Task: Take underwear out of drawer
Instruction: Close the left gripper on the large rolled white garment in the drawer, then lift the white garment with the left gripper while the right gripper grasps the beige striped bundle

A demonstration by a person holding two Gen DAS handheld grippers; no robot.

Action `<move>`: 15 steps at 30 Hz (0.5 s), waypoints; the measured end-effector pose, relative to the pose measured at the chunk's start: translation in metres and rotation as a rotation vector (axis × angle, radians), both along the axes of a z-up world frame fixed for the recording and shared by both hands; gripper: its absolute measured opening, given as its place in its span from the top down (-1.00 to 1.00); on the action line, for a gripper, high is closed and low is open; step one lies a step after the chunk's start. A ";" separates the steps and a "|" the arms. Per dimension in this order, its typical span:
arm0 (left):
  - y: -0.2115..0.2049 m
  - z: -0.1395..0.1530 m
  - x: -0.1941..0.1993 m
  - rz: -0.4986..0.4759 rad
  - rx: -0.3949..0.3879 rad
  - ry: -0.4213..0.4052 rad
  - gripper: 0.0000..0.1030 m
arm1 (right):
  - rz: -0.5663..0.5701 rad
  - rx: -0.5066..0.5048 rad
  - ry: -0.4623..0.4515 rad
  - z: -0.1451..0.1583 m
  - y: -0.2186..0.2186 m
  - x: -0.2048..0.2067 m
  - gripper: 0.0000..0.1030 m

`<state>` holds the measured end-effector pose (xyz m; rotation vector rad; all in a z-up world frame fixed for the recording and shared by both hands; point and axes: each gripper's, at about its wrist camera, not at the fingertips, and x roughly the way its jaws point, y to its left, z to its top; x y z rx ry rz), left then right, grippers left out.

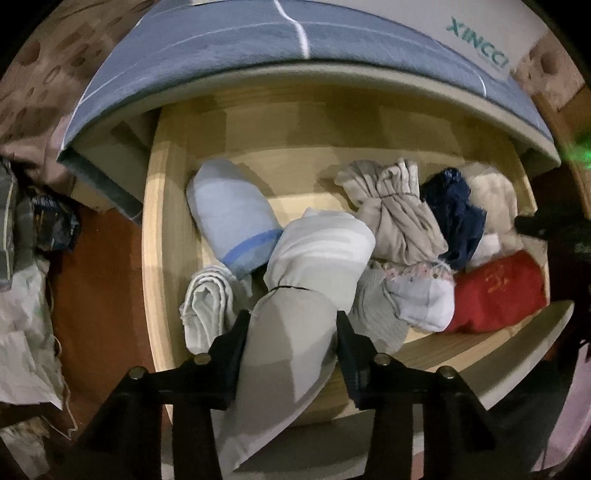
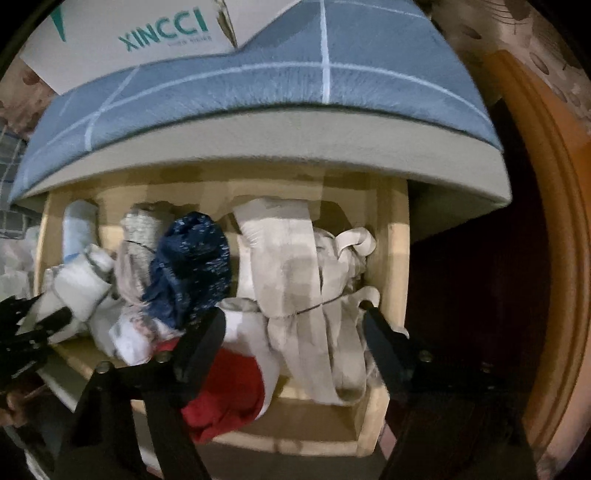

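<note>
An open wooden drawer (image 1: 162, 206) holds several rolled garments. My left gripper (image 1: 291, 332) is shut on a grey-and-white striped rolled underwear (image 1: 306, 288) at the drawer's front. Beside it lie a light blue roll (image 1: 232, 214), a white roll (image 1: 207, 306), a beige bundle (image 1: 395, 218), a navy piece (image 1: 454, 214) and a red piece (image 1: 498, 291). In the right wrist view my right gripper (image 2: 295, 325) is open, its jaws on either side of a beige rolled garment (image 2: 295, 280) at the drawer's right end (image 2: 395, 258). The navy piece (image 2: 192, 266) and the red piece (image 2: 225, 391) lie to its left. The left gripper (image 2: 40, 325) shows at the left edge.
A blue-covered mattress (image 1: 280, 40) overhangs the back of the drawer. A white XINCCI box (image 2: 140, 29) sits on it. Bags and clutter (image 1: 26, 288) lie on the floor at left. A wooden frame (image 2: 546, 236) stands to the right.
</note>
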<state>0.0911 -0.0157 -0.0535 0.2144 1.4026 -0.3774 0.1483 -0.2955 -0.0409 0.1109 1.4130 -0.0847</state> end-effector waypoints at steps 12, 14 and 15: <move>0.002 0.021 0.001 0.004 -0.073 -0.026 0.18 | 0.032 -0.113 0.044 -0.038 0.012 0.022 -0.35; 0.004 0.024 0.000 0.004 -0.078 -0.030 0.18 | 0.042 -0.137 0.049 -0.044 0.016 0.025 -0.35; 0.004 0.025 0.001 0.006 -0.082 -0.030 0.18 | 0.045 -0.141 0.051 -0.047 0.018 0.026 -0.35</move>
